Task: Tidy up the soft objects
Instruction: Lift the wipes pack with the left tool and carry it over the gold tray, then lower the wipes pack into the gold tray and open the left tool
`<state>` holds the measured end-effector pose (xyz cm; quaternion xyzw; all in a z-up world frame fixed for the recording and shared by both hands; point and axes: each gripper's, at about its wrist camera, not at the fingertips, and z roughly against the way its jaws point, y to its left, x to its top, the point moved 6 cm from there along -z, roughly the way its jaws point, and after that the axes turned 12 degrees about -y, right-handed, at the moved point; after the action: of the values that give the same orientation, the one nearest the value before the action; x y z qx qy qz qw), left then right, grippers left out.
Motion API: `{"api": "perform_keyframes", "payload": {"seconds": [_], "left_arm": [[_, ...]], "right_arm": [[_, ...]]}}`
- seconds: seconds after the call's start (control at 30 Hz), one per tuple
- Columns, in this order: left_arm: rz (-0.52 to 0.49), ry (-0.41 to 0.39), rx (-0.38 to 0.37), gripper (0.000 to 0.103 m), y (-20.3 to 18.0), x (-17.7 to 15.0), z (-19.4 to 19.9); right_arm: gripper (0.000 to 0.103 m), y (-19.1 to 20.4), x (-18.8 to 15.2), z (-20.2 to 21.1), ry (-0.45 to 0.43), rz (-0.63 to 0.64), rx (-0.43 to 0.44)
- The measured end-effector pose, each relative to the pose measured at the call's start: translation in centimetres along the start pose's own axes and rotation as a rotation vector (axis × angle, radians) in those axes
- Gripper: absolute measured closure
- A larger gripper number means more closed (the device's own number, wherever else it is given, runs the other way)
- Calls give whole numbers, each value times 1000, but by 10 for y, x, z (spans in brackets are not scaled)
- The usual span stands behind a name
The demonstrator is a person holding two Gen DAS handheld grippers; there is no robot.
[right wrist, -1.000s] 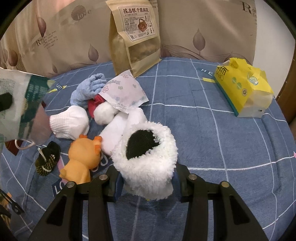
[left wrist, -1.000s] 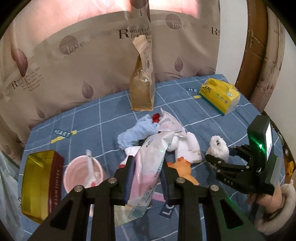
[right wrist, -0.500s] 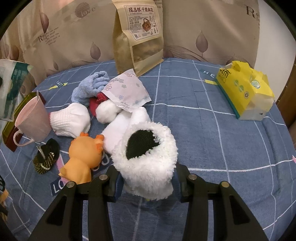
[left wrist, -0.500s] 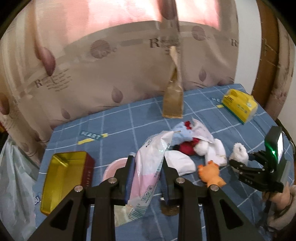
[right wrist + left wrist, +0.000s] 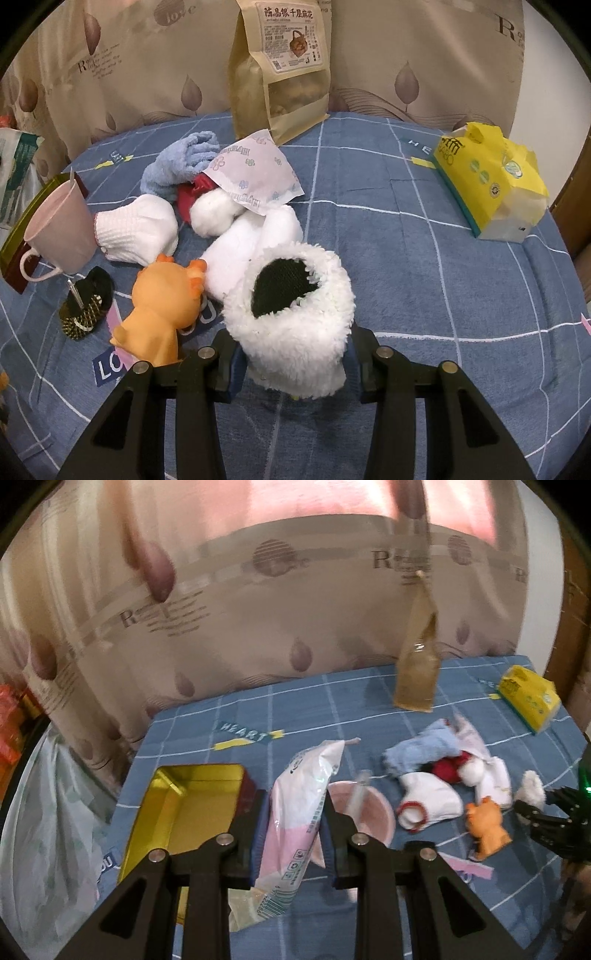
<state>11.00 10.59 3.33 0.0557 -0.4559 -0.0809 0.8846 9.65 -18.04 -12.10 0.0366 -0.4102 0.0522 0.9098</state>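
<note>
Nearest to me, my left tool (image 5: 293,825) pinches a white-and-pink plastic pack (image 5: 295,819) between its fingers, holding it up over the blue checked bedspread (image 5: 424,266). My right tool (image 5: 291,354) is closed on a fluffy white slipper-like piece (image 5: 295,317), whose dark opening faces up. Just left of that piece in the right wrist view stands an orange plush toy (image 5: 159,310), and beside it lies a small dark scrubber-like item (image 5: 85,308). Past the left tool sits the open yellow tin (image 5: 188,808) on one side and a pink cup (image 5: 360,814) with a spoon in it just behind the pack. Further on lies the heap of soft things: a white knit glove (image 5: 138,230), a white roll (image 5: 251,243), a red-and-white hat (image 5: 201,201), a blue towel (image 5: 181,168) and a flowered wipe packet (image 5: 255,171) lying over the hat. Beyond them a kraft snack bag (image 5: 284,70) stands upright near the curtain (image 5: 122,62), and a yellow tissue pack (image 5: 491,184) lies well apart to the right.
</note>
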Motion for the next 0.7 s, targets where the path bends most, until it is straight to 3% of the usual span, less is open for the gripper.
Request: {"api": "perform_keyframes", "payload": {"seconds": [0.7], "left_arm": [[162, 140, 201, 77, 136, -69, -56]], "right_arm": [[62, 4, -1, -2, 5, 21, -23]]}}
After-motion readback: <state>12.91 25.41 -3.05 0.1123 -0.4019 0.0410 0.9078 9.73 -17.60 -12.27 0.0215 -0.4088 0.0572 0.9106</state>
